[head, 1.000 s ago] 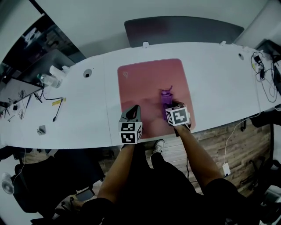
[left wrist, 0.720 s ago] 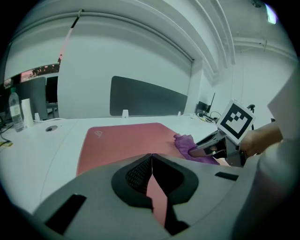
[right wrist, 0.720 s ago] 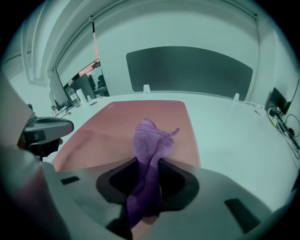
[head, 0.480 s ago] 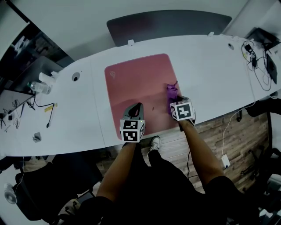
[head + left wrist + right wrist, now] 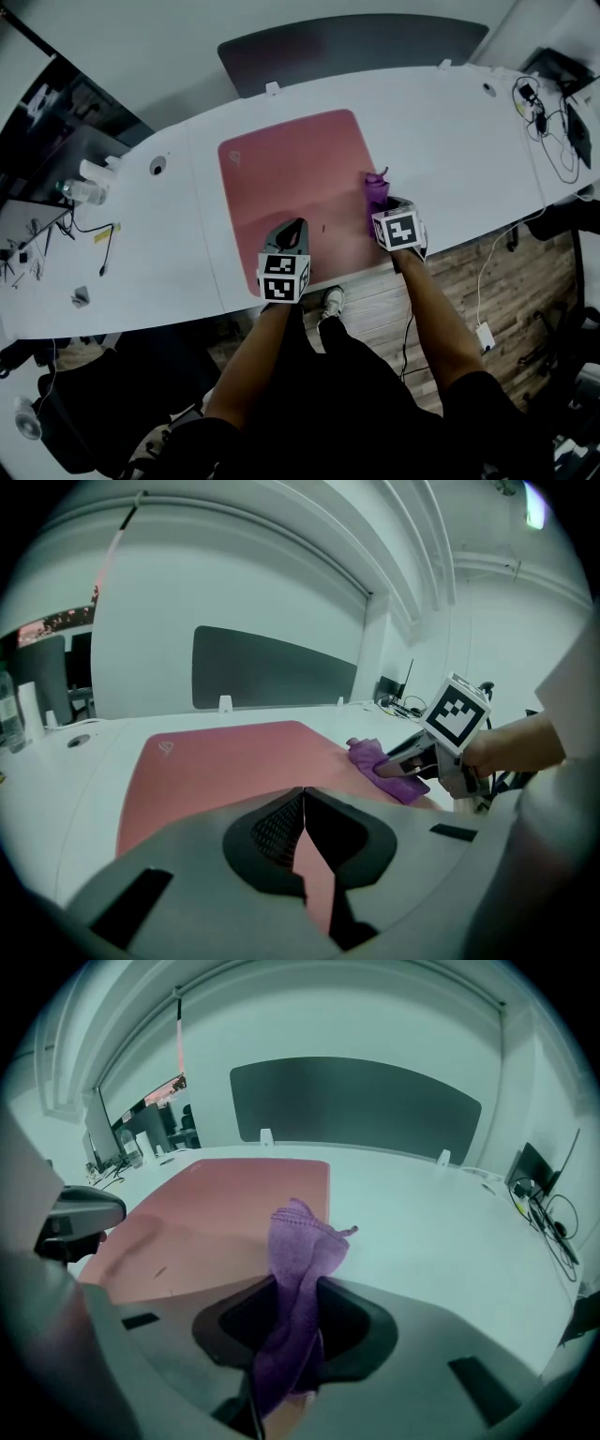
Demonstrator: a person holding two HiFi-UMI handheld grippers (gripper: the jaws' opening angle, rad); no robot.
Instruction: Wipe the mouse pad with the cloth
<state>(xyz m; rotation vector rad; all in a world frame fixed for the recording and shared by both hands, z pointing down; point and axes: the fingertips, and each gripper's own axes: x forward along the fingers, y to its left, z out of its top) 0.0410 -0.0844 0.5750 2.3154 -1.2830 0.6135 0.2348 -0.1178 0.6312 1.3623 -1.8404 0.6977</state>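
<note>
A pink mouse pad (image 5: 291, 183) (image 5: 216, 766) (image 5: 225, 1204) lies on the white desk (image 5: 450, 150). My right gripper (image 5: 382, 208) (image 5: 298, 1288) is shut on a purple cloth (image 5: 376, 192) (image 5: 298, 1251) (image 5: 384, 766) at the pad's right edge, near its front corner. The cloth sticks up out of the jaws, partly over the bare desk. My left gripper (image 5: 292, 232) (image 5: 303, 803) is shut with nothing in it, over the pad's front edge. A small dark speck (image 5: 324, 227) sits on the pad between the two grippers.
A dark grey divider panel (image 5: 352, 47) stands along the desk's far edge. Cables and a charger (image 5: 544, 122) lie at the far right. A bottle and cup (image 5: 89, 183) with loose cables (image 5: 103, 248) sit on the left. A round grommet (image 5: 157, 166) is left of the pad.
My right gripper has dragged the cloth rightward across the pad to its right edge. The left gripper has stayed at the pad's front edge.
</note>
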